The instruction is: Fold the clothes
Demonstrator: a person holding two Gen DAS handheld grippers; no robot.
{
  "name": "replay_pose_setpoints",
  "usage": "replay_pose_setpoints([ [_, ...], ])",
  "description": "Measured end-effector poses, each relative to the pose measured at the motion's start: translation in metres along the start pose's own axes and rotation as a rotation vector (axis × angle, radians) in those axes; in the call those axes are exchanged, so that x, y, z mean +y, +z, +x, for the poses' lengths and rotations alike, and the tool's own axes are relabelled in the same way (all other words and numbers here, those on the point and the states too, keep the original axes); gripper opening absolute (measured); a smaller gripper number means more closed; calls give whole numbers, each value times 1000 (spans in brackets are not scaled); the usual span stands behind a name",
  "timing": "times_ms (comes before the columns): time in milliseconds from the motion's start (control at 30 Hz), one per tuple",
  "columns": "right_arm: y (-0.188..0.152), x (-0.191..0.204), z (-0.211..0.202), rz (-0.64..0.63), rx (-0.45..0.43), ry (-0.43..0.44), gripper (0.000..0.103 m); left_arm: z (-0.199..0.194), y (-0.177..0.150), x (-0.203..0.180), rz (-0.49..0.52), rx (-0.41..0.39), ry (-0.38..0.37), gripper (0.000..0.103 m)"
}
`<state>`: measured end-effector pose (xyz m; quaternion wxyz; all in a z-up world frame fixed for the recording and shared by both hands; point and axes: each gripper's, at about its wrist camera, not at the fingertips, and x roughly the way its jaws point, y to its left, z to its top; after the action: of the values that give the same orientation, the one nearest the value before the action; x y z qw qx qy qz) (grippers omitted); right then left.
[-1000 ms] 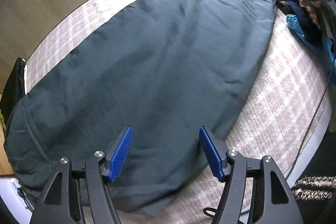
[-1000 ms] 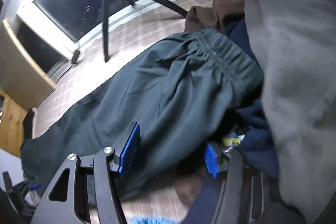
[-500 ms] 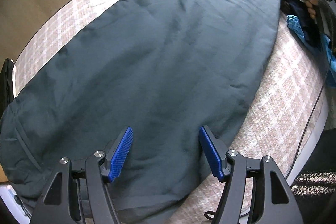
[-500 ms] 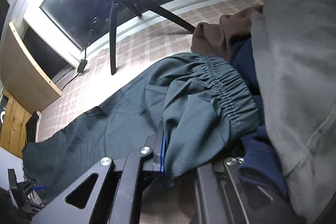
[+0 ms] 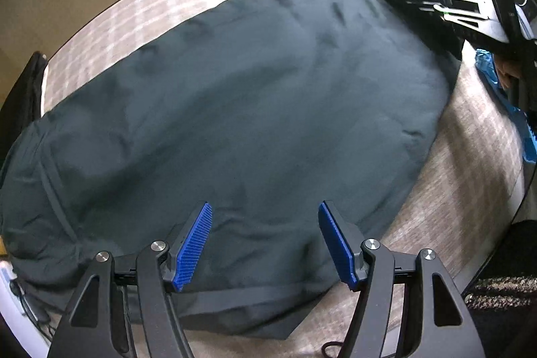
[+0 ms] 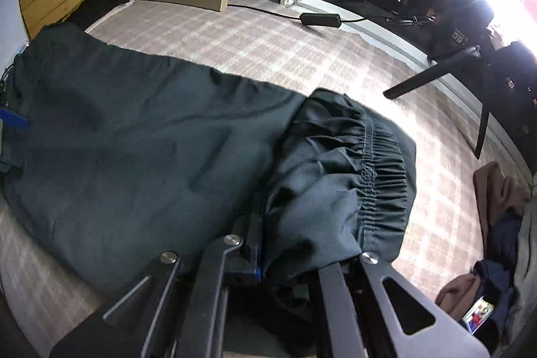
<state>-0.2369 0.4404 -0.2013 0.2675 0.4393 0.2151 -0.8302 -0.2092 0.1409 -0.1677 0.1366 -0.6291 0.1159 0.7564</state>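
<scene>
The dark grey trousers (image 5: 255, 109) are spread lengthwise across the checked mat (image 6: 268, 46), and a fold is under way. The elastic waistband (image 6: 379, 176) is pinched in the right gripper (image 6: 265, 260), its jaws closed tight on the bunched cloth, and the waist end is seen doubled back over the flat legs. The left gripper (image 5: 265, 244) is held above the hem end with its blue pads (image 5: 193, 249) set wide apart and nothing caught between them; no contact with the cloth can be made out. A heap of other garments (image 6: 496, 244) is left at the right edge, apart from the work. How squarely the waistband sits over the legs cannot be judged well, as the lens bends the outline. Next, it would seem, the waist must be carried on toward the hems and laid down flat, with the lower cloth kept from sliding by the free gripper.
</scene>
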Motion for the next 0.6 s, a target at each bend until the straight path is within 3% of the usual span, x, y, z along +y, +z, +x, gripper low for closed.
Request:
replay_pose_setpoints([
  [100,-5,-9,1,22,7,36,6,1,0,5,1,5,0,64],
  [167,-9,-11,2,37,41,77,15,1,2,7,0,3,-6,64],
  [233,-15,-13,0,54,79,132,35,-1,6,7,3,-8,-18,64],
  [333,-27,-22,-27,91,64,301,38,-7,10,7,10,-27,-31,64],
  [400,-33,-36,-47,125,17,396,47,-11,11,8,13,-35,-34,64],
  [533,-34,-96,-53,403,-87,463,48,-15,15,17,-19,-56,-54,64],
  [600,-28,-123,-37,507,-101,392,48,-18,21,18,-28,-61,-55,64],
])
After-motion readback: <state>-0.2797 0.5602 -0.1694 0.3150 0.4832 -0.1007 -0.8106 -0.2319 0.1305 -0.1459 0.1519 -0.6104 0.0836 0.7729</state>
